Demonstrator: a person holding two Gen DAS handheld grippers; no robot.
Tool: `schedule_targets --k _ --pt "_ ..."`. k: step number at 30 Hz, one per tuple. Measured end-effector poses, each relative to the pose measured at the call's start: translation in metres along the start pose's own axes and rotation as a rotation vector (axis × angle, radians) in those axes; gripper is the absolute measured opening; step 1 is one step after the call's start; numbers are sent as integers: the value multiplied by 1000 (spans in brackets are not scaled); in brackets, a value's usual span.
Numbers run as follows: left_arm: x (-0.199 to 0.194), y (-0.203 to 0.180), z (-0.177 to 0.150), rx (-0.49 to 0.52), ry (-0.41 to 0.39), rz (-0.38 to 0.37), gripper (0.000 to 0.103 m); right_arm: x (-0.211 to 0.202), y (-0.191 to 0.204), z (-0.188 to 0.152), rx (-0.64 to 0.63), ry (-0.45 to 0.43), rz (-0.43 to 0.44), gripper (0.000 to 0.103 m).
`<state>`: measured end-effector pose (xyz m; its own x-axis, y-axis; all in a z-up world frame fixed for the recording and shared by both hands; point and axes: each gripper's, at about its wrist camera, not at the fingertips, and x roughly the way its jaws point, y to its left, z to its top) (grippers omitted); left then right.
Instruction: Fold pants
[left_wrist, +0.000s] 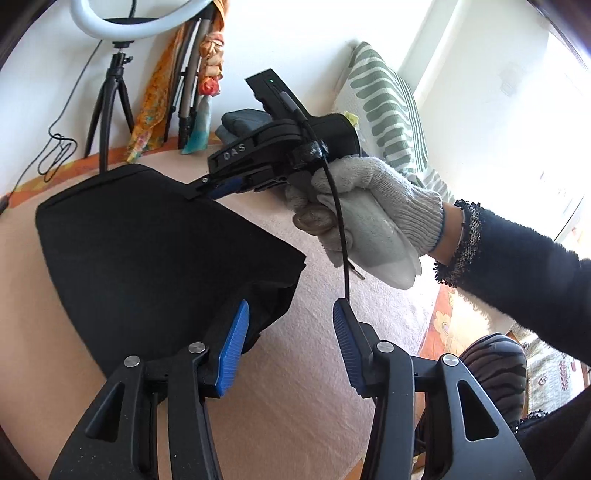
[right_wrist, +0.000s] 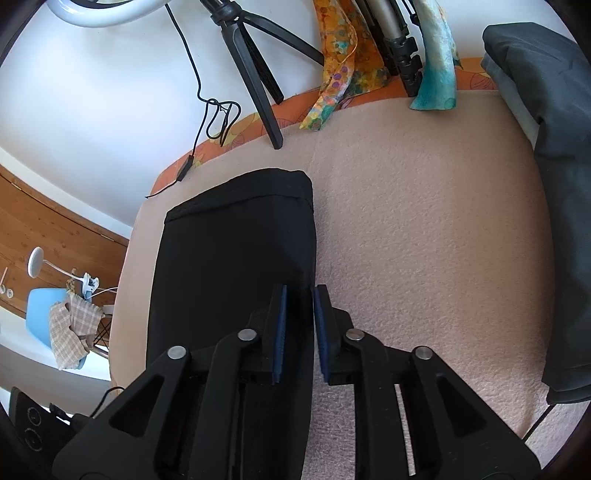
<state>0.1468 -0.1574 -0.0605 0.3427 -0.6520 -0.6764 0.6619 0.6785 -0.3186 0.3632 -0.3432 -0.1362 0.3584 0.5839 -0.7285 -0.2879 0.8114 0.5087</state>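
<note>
The soft, limp pants (right_wrist: 236, 258) fold easily; both grippers, left gripper (left_wrist: 290, 332) and right gripper (right_wrist: 300, 332), stand part-open gripping nothing, so the six o'clock edge suits regrasping.

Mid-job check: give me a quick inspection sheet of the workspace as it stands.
Surface: beige blanket over an orange patterned cover.
Job's things: black pants, folded, lying flat.
Clutter: grey folded garments at the blanket's edge; striped pillow.
Grippers: left gripper open, pads off the pants; right gripper narrowly open over the pants' edge, held by a gloved hand.
Cables: black cable hanging from the right gripper; ring-light lead.
Surroundings: tripod, white wall.
</note>
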Motion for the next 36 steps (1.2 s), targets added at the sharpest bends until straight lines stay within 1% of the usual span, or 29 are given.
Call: schedule_targets --k 1,3,4,7,8,9,12,14,16,18,19,21,24,26,28,29,30,31,34,36 --pt "-9 3 -3 -8 -7 14 50 -2 1 -2 -11 -7 -12 38" --pt "-15 20 1 -14 -14 54 51 -7 4 -7 -29 -20 -29 44" --pt "-18 29 3 -22 -22 87 51 -9 7 -10 -41 -19 -21 47" --pt "-20 66 12 -86 -61 138 51 -15 18 -22 -93 -28 -56 53" --pt "-17 75 16 -86 -62 167 51 -18 23 -28 -126 -29 -59 53" --pt "-13 83 18 -80 -55 196 51 -20 29 -34 -160 -22 -61 54" --pt "4 99 16 -74 -6 222 51 -22 43 -58 -243 20 -67 56" --pt "20 102 6 -43 44 240 51 -23 50 -77 -303 45 -92 58" --pt "32 97 -3 17 74 273 52 -20 54 -94 -376 76 -145 61" --pt "33 91 -12 64 72 292 52 -18 53 -105 -419 93 -193 66" --pt "32 91 -16 73 65 295 52 -18 51 -108 -417 97 -202 68" --pt "30 96 -20 53 59 282 55 -19 45 -111 -409 104 -203 70" --pt "20 106 -26 -21 53 235 55 -16 44 -115 -454 139 -211 71" --pt "8 116 -23 -103 21 199 55 -22 40 -108 -410 134 -155 71" --pt "-4 131 -18 -207 -27 153 55 -30 36 -96 -351 96 -85 71" --pt "-9 139 -16 -261 -53 127 56 -34 33 -88 -322 78 -47 72" --pt "-12 147 -14 -317 -74 106 63 -36 30 -80 -294 65 -15 73" --pt "-14 155 -12 -373 -85 89 64 -36 26 -71 -264 55 14 75" --pt "-8 174 -9 -507 -62 21 64 -25 12 -48 -171 46 65 76" --pt "-2 181 -9 -562 -43 -2 64 -13 4 -39 -119 64 109 76"
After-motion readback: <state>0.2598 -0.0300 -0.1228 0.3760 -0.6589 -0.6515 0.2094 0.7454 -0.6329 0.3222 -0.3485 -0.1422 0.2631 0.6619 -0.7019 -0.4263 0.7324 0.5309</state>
